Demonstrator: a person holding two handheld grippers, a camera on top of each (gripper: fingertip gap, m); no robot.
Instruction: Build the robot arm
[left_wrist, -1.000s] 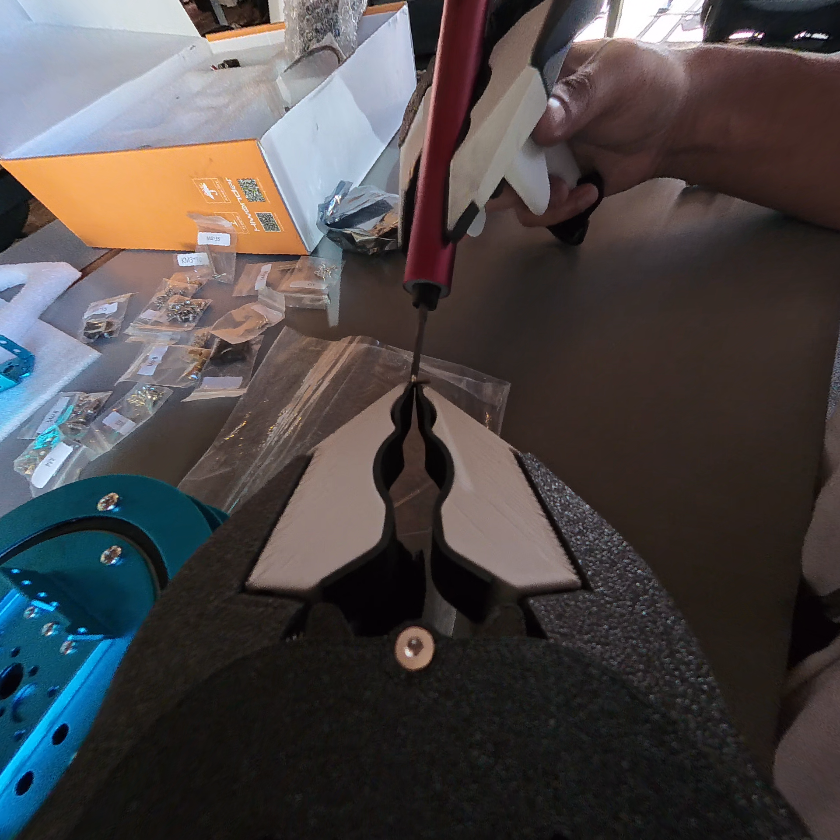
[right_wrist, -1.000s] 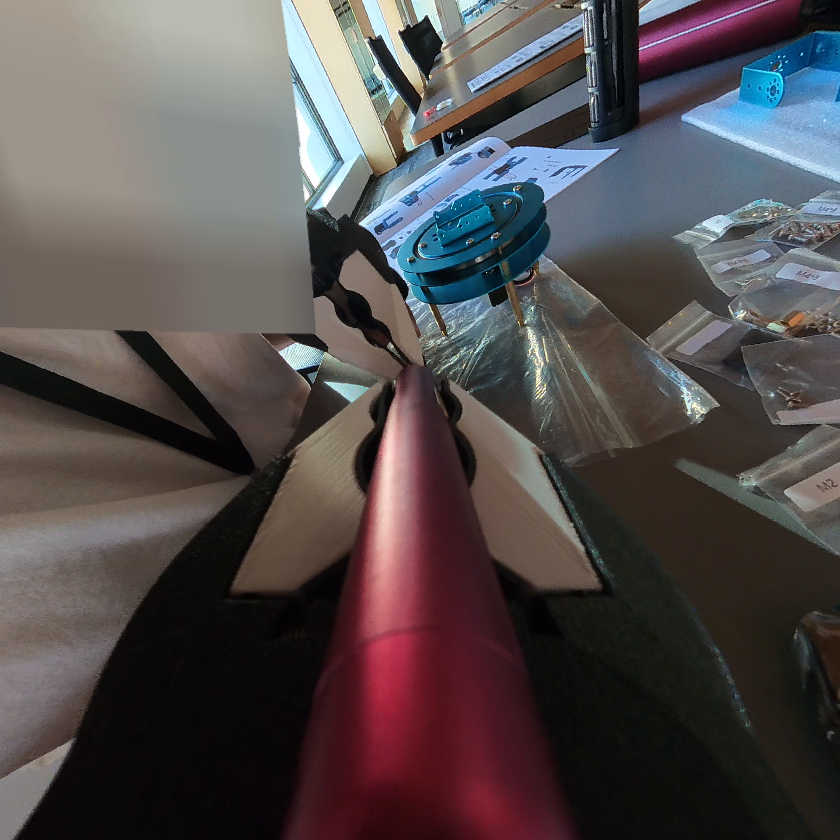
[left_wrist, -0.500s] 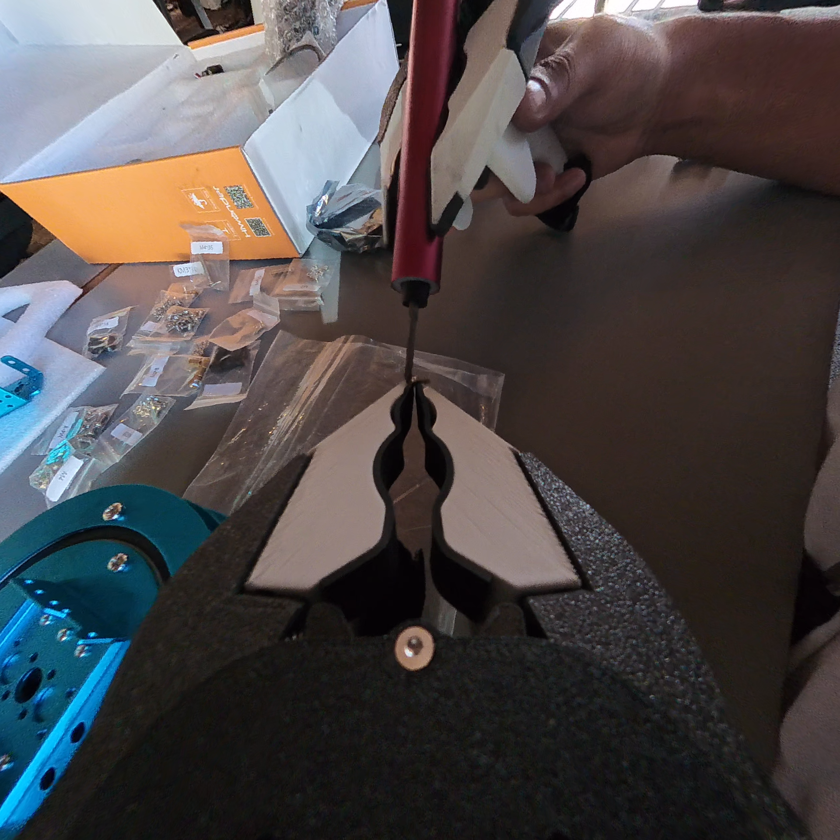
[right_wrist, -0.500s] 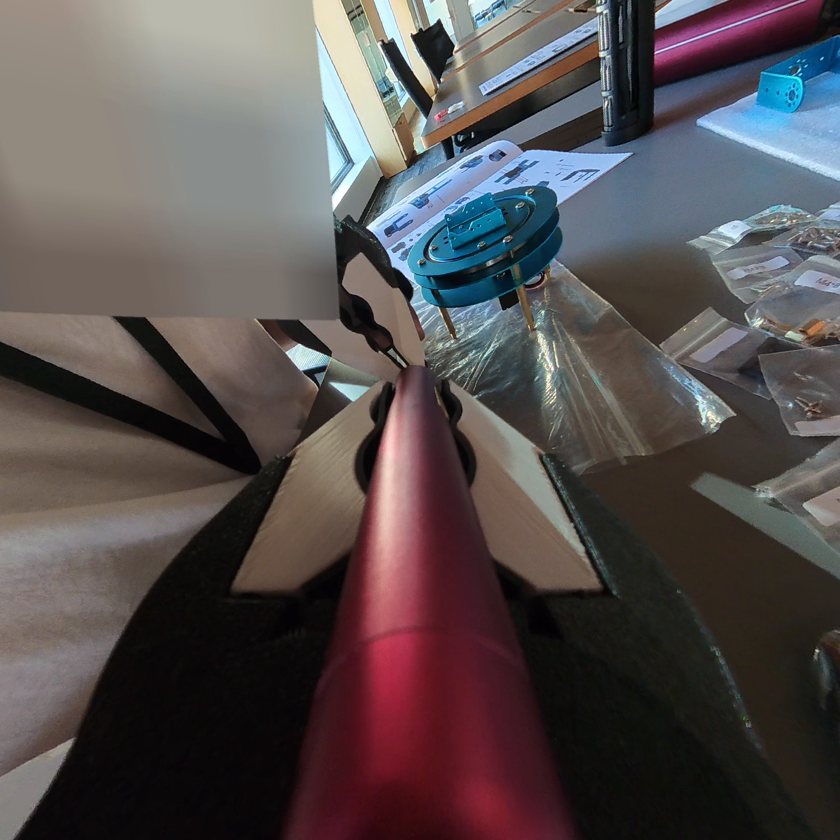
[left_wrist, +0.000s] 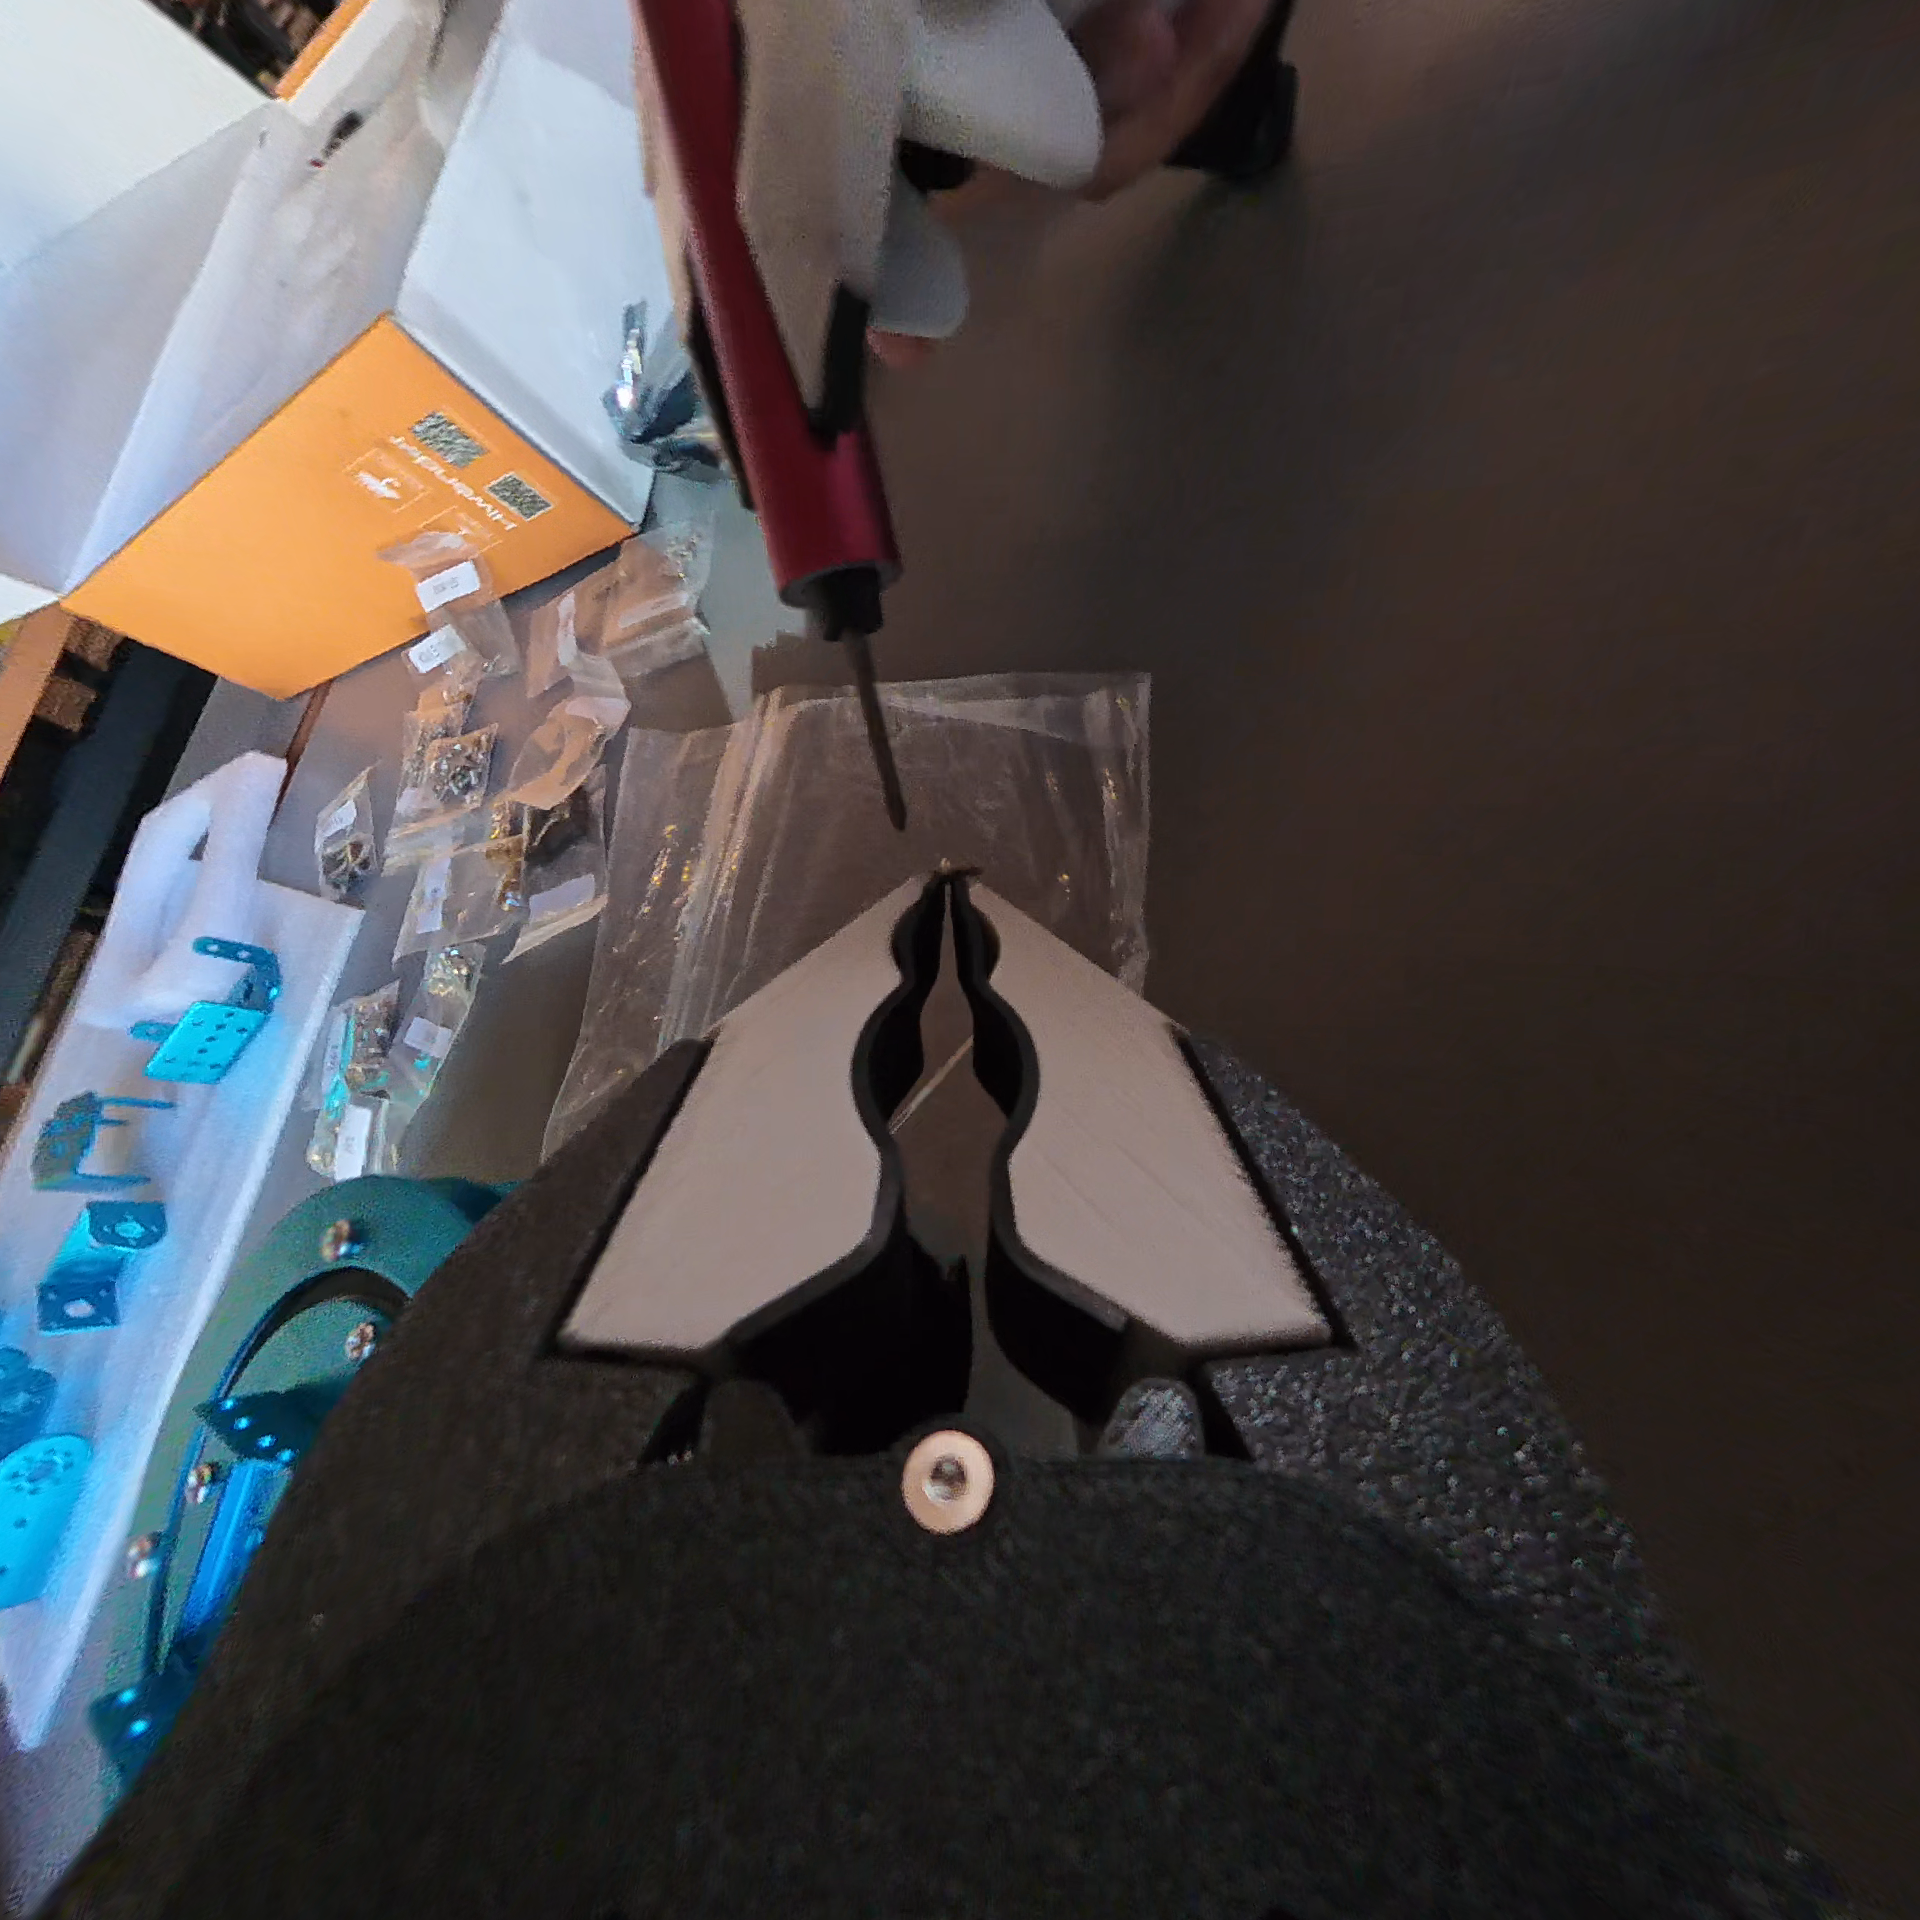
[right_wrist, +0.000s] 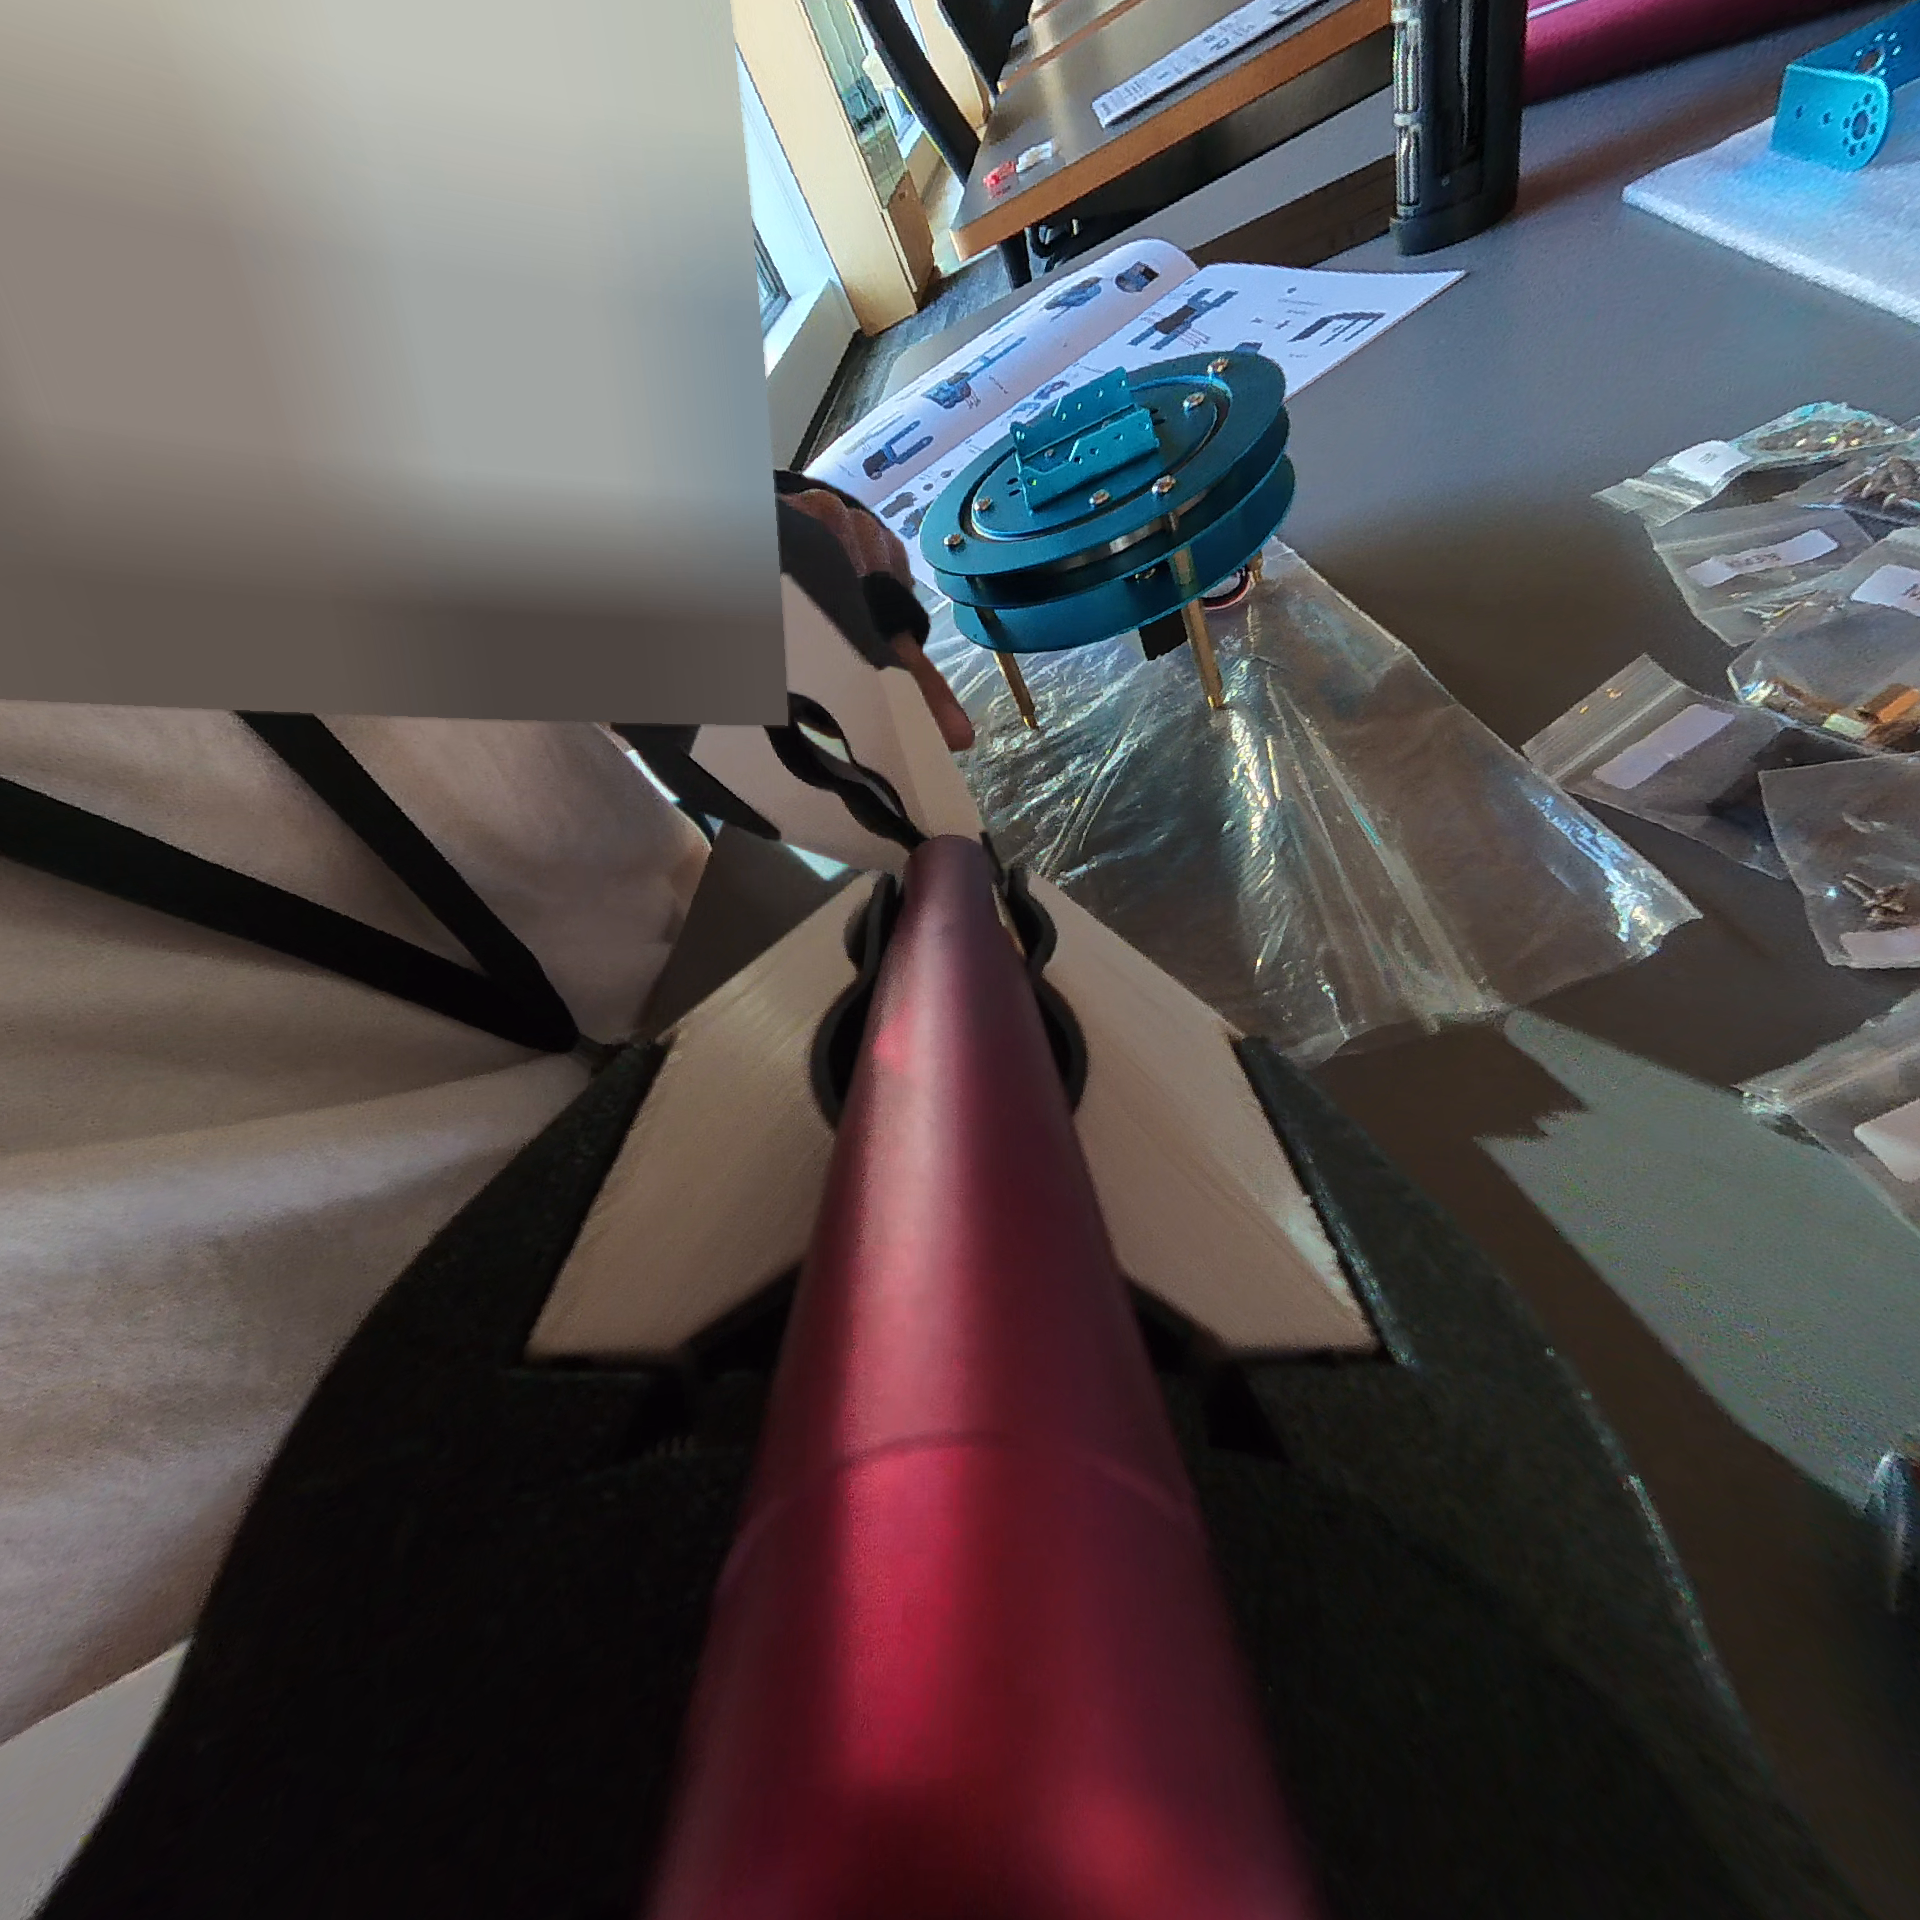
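On the grey desk (left_wrist: 1507, 623), small bags of screws (left_wrist: 457, 769) lie left; the left gripper (left_wrist: 948, 883) pinches something tiny, too small to name. The right gripper (right_wrist: 940, 883) clamps a red screwdriver (left_wrist: 790, 416), likely rigid and slick, by its barrel above a clear bag (left_wrist: 997, 748).

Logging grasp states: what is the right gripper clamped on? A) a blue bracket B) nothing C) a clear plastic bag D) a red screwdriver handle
D: the right gripper has its jaws shut around the red screwdriver handle running out between them.
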